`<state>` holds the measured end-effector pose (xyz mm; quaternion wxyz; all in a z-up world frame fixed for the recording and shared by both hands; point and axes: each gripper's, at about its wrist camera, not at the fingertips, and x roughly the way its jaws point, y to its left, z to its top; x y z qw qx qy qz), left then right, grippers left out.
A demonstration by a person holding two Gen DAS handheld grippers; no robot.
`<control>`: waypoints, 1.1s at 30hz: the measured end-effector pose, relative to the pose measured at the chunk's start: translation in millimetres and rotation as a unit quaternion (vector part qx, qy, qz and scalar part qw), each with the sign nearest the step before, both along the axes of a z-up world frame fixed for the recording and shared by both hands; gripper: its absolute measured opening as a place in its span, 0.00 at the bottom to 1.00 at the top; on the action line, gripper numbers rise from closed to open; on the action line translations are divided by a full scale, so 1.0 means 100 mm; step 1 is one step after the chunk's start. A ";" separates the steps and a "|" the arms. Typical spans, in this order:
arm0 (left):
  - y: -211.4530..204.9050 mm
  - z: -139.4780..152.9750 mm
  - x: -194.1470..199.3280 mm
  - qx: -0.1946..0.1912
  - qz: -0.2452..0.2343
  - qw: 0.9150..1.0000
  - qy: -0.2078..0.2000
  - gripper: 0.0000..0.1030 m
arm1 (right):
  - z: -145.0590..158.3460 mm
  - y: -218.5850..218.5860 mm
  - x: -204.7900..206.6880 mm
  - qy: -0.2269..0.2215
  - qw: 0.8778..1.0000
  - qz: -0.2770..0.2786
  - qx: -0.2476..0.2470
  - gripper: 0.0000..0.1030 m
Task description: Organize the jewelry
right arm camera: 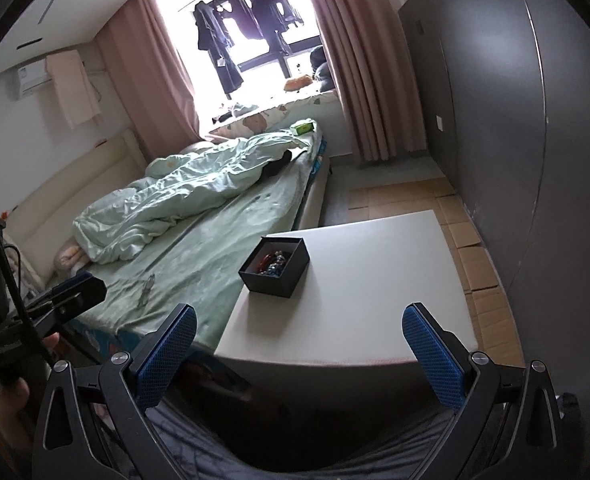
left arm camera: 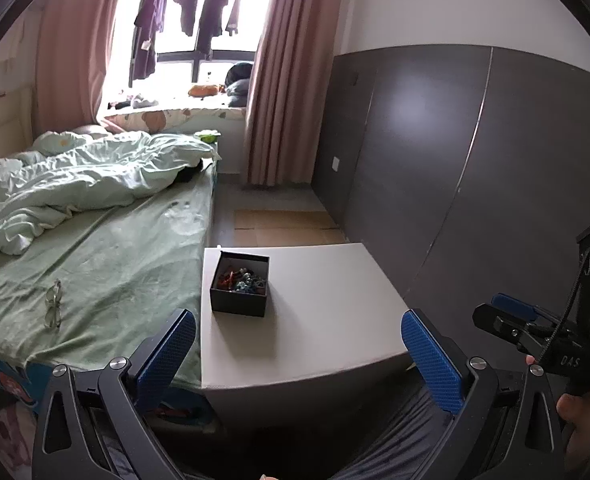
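On your far left, a pair of glasses (left arm camera: 53, 305) lies on the green bed sheet (left arm camera: 127, 264), well apart from the job; leave it there and don't sweep it with your left arm as you reach in. Your left gripper (left arm camera: 299, 356) hangs low in front of the worktop (left arm camera: 327, 320) with its jaws spread wide and nothing between them. Ahead of it, the black box (left arm camera: 239, 283) sits on the worktop near the corner closest to the bed, lid off, with a tangle of coloured jewelry (left arm camera: 242, 278) inside. That placement is the main risk: a nudge from the left could push the box toward the bed-side edge and tip it over. The pieces look knotted together, so pinching one may drag out the whole clump and scatter beads. The box looks light, so I judge it would lift with the clump unless you steady it. Your right gripper (right arm camera: 299, 354) is likewise wide open and empty, short of the worktop's near edge; bring it in above that edge, not into it.
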<state>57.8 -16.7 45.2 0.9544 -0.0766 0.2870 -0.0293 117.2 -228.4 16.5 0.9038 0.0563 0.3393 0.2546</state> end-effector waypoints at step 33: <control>-0.03 0.02 -0.27 0.003 0.014 1.000 -0.013 1.00 | 0.03 -0.03 -0.18 -0.003 1.000 0.010 -0.007 1.00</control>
